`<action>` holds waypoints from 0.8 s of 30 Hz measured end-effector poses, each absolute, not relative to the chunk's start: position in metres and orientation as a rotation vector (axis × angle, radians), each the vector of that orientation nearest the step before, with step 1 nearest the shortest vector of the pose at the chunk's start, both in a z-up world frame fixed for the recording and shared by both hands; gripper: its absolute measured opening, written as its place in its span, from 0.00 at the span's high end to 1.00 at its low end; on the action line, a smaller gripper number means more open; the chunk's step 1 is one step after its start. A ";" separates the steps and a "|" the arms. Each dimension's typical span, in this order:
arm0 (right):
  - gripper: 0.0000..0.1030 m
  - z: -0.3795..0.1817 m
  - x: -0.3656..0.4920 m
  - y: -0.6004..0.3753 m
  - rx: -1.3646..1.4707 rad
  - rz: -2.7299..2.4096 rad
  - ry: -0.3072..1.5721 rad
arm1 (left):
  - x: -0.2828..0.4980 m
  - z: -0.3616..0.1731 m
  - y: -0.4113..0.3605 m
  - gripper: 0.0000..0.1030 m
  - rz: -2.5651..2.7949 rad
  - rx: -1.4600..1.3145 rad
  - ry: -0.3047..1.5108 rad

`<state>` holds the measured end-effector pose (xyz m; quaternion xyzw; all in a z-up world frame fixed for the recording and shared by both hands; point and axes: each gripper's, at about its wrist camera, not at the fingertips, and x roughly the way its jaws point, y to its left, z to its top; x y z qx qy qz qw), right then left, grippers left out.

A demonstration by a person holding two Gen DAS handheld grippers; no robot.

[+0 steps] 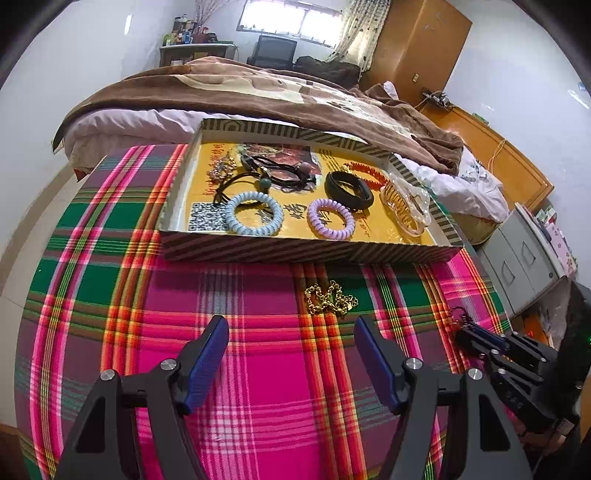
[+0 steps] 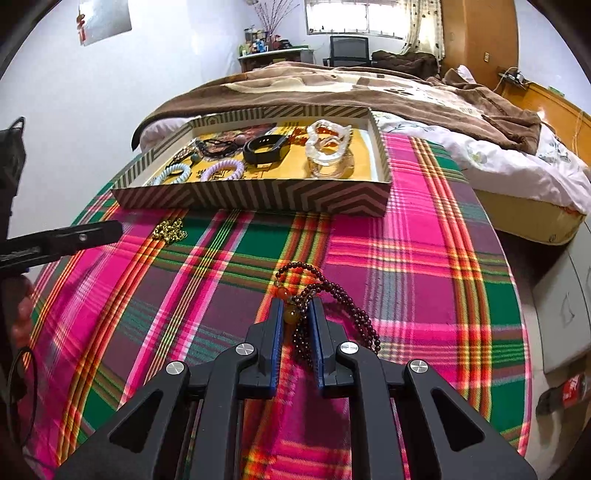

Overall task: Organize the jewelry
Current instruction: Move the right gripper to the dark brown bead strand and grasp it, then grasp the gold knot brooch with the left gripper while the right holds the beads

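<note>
On the bench, our right tongs point(image 2: 295, 314) pinch the bead necklace point(image 2: 325, 295); left tongs point(image 1: 291, 332) spread. Next: carry it to the tray point(image 2: 258, 197).

Daylight comes from the window point(image 1: 291, 20) at the far wall, which is blown out to near white in both views. The room is bright and evenly lit. Below the window, the plaid cloth point(image 1: 258, 369) looks saturated, with soft shadows beside the box point(image 1: 295, 251). Fisheye distortion bends the bed point(image 2: 369, 92) and walls, and dark vignetting fills the corners. Near parts look slightly soft.
</note>
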<state>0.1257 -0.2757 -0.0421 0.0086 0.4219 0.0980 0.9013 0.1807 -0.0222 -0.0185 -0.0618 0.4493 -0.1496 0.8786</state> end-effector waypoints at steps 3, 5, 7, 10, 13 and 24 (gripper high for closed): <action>0.87 -0.041 0.120 -0.280 0.040 0.207 0.866 | 0.185 -0.024 -0.032 0.32 -0.326 -0.095 0.956; 0.87 -0.041 0.117 -0.281 0.052 0.205 0.863 | 0.188 -0.029 -0.039 0.32 -0.315 -0.072 0.969; 0.87 -0.040 0.116 -0.282 0.061 0.204 0.858 | 0.191 -0.032 -0.045 0.32 -0.327 -0.070 0.973; 0.87 -0.040 0.115 -0.284 0.074 0.209 0.856 | 0.196 -0.036 -0.055 0.32 -0.325 -0.040 0.980; 0.87 -0.041 0.114 -0.286 0.085 0.214 0.859 | 0.201 -0.036 -0.063 0.32 -0.319 -0.016 0.976; 0.87 -0.041 0.114 -0.289 0.106 0.225 0.858 | 0.202 -0.041 -0.084 0.45 -0.259 0.113 0.931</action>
